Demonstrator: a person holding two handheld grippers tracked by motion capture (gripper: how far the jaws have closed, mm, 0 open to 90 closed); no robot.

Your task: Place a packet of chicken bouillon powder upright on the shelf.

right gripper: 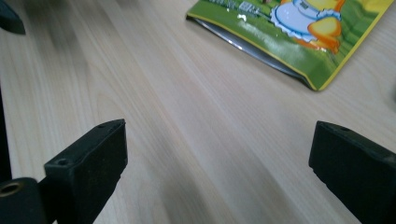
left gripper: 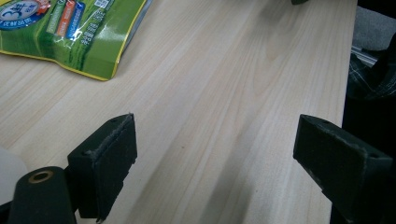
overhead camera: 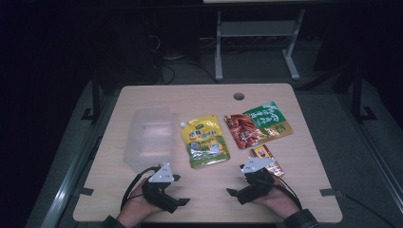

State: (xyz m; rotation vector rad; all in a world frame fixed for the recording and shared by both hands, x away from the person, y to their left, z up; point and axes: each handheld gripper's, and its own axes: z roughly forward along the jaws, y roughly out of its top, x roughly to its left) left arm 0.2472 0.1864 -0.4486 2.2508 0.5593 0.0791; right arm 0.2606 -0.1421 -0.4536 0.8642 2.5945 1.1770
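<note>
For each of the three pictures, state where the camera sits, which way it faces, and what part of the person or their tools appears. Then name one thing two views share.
High view: fixed above the person's side, looking forward and down on the table; forearms, left gripper and right gripper enter from below.
Left gripper view: rides that gripper, facing along its open jaws over bare wood.
Right gripper view: rides that gripper, facing along its open jaws over bare wood.
Shared: the yellow-green pouch appears in both gripper views.
</note>
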